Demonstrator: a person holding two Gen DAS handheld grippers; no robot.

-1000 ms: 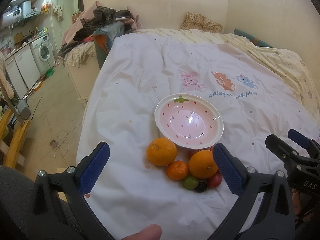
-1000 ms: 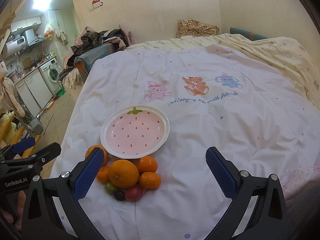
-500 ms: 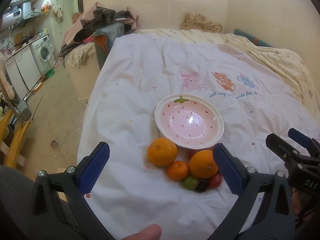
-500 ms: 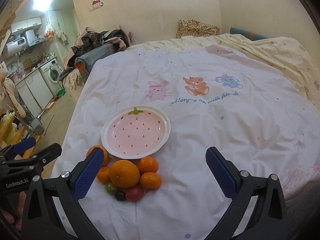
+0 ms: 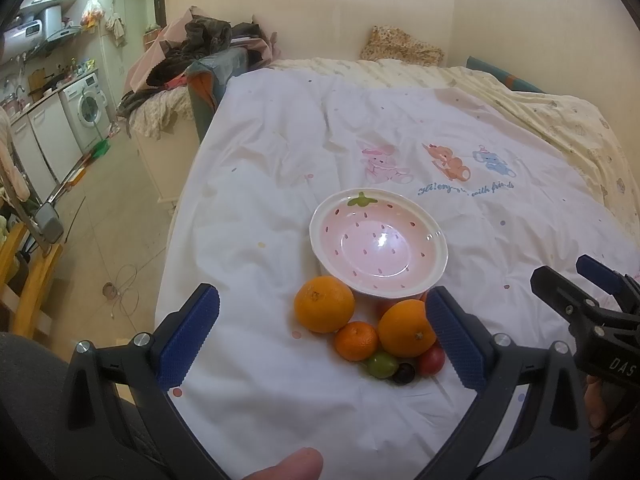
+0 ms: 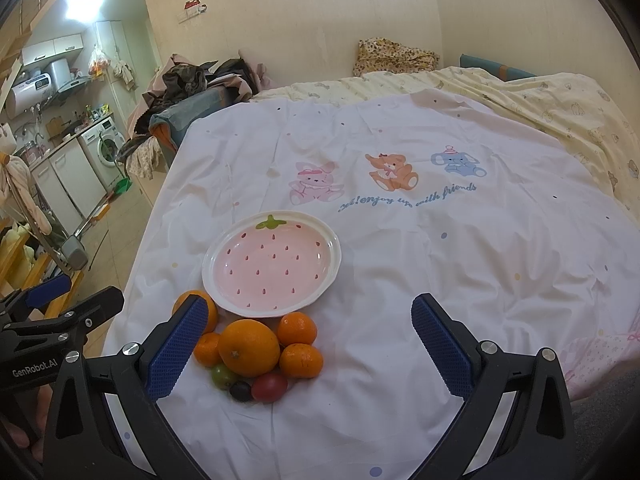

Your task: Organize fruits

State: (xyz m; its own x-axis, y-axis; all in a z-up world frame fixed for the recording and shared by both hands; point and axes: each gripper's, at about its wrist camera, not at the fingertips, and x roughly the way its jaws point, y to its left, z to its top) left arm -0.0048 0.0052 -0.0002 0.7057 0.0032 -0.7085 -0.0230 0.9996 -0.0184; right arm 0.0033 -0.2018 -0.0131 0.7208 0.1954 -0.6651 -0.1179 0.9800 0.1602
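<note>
A pink strawberry-pattern bowl [image 5: 438, 240] [image 6: 332, 258] sits empty on the white bed sheet. In front of it lies a cluster of fruit: two large oranges [image 5: 324, 304] [image 6: 249, 347], smaller tangerines [image 5: 356, 341] [image 6: 301, 360], a green tomato [image 5: 382, 364] [image 6: 222, 376], a dark grape [image 5: 403, 373] [image 6: 240, 391] and a red tomato [image 5: 431, 361] [image 6: 269, 387]. My left gripper [image 5: 320, 336] is open and empty, hovering just short of the fruit. My right gripper [image 6: 310, 350] is open and empty, to the right of the cluster.
The white sheet [image 6: 440, 240] with cartoon animals covers the bed; a yellow blanket [image 6: 560, 120] lies at the far right. The bed's left edge drops to the floor [image 5: 112, 220]. A pile of clothes [image 5: 192, 52] and a washing machine [image 5: 86, 112] stand beyond.
The right gripper view has shifted slightly, with the fruit and bowl drifting a little to the right. The left gripper has hardly moved.
</note>
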